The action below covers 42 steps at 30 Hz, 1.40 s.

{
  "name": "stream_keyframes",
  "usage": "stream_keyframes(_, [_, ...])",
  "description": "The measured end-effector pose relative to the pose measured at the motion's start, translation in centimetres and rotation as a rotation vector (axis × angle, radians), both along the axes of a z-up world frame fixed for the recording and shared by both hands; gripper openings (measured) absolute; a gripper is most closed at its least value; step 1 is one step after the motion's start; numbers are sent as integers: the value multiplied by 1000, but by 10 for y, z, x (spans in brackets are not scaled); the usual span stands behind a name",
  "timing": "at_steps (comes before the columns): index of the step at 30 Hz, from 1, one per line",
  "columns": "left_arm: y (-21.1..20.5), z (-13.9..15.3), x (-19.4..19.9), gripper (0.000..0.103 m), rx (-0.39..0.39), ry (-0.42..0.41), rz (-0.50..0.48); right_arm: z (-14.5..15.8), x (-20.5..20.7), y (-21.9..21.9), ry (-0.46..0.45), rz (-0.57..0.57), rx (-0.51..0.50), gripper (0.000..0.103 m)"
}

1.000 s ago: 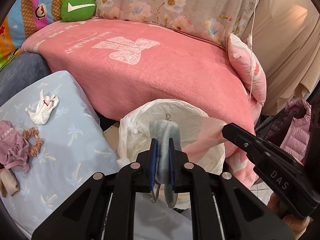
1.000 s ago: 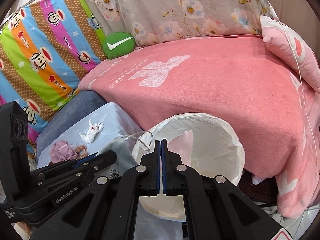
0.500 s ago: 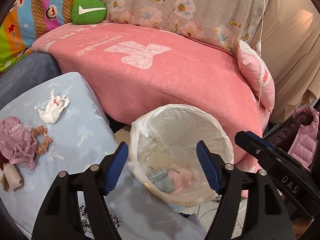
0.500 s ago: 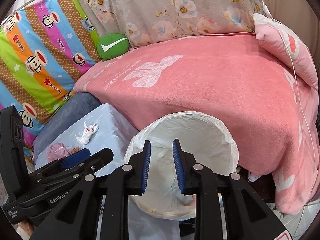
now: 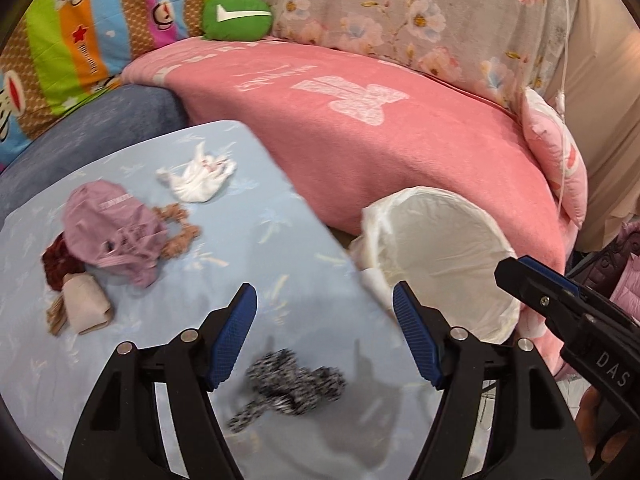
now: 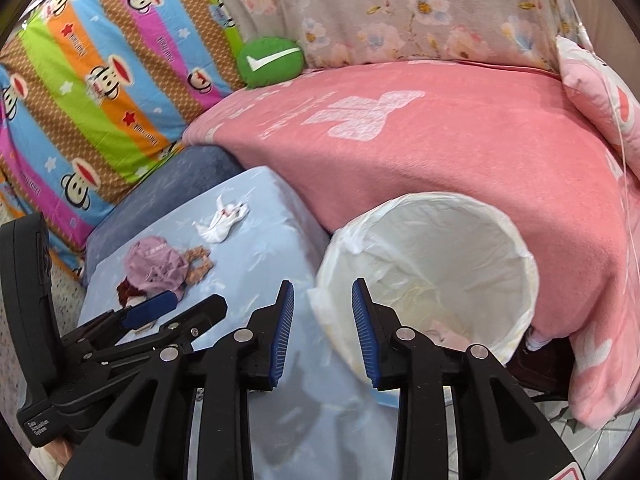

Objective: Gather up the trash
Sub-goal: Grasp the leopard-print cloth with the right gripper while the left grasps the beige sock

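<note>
Since the frame of 1 second ago, both grippers have swung away from the mouth of the trash bin point(image 5: 444, 256) toward the light blue cushion point(image 5: 280, 240); the grey-blue piece that the left gripper point(image 5: 324, 336) pinched then is gone from its jaws, and half a second ago it lay inside the bin. Now the left jaws stand widely spread with nothing between them; they have just been opening and they hang over the cushion, with a black-and-white speckled scrap point(image 5: 294, 386) lying below them at 6 o'clock in the left view. Jaws of the right gripper point(image 6: 322, 332) have also just been opening; they are partly spread, empty, and the near rim of the bin point(image 6: 432, 272) shows through the gap and at 3 o'clock of it.

On the cushion, in the left view, a crumpled white tissue point(image 5: 198, 178) lies at 11 o'clock from the left gripper; further at 10 o'clock a mauve cloth point(image 5: 114, 232) lies in a heap, touching a brown frilly band point(image 5: 178, 232) on its right side; a dark red piece point(image 5: 60, 266) and a beige roll point(image 5: 86, 308) lie just beside the mauve cloth at 9 o'clock.

The bin is lined with a white bag and stands between the cushion and the pink blanket point(image 5: 380, 148); something pink point(image 6: 446, 334) lies at its bottom in the right view. A green round pillow point(image 6: 270, 62) rests at 12 o'clock behind the blanket.
</note>
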<state>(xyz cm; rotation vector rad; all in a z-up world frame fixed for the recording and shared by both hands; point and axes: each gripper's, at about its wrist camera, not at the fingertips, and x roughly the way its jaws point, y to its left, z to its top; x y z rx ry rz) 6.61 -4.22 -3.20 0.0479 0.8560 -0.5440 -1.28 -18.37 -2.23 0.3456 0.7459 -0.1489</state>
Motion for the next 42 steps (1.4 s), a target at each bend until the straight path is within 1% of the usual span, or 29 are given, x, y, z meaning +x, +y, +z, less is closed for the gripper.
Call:
stream_keyframes(5, [33,-5,0,68,17,6,67,-8,5,30,26,57,-13,34])
stream_keyframes(7, [46,-7,0,68,23,6,91,-13,8,42,38,76,-22,39])
stream_keyframes(12, [76,-14,-1,68,43,8,147,-27,15,66,67,114,-28,47])
stream_keyframes(16, [99,-22,0,76,65,14,191,-46,24,84,100,143,-22,51])
stream_keyframes(20, [121,-32,0,76,80,28,233,-67,33,94,143,162,0,52])
stream_keyframes(24, [144,-39,4,77,89,44,284,-84,42,105,183,185,-2,51])
stream_keyframes(26, [155,-42,8,81,89,52,314,-91,47,110,202,198,3,45])
stream_keyframes(27, [160,-43,10,82,90,55,327,-94,49,113,211,203,-1,38])
stream_keyframes(28, [166,-45,12,82,89,60,342,-98,51,115,222,209,-6,33])
stream_keyframes(29, [170,-47,14,82,88,65,351,-100,52,117,230,212,-8,31])
stream_keyframes(31, [180,-50,19,82,85,75,374,-106,55,121,247,218,-9,19])
stream_keyframes(32, [184,-51,21,82,82,79,383,-108,56,122,255,221,-9,16])
stream_keyframes(34, [191,-53,25,82,75,84,403,-111,60,124,268,225,-5,5])
stream_keyframes(38, [199,-57,35,82,61,96,421,-107,65,133,263,235,-18,3])
stream_keyframes(42, [202,-59,47,82,44,110,429,-88,75,143,219,254,-29,2])
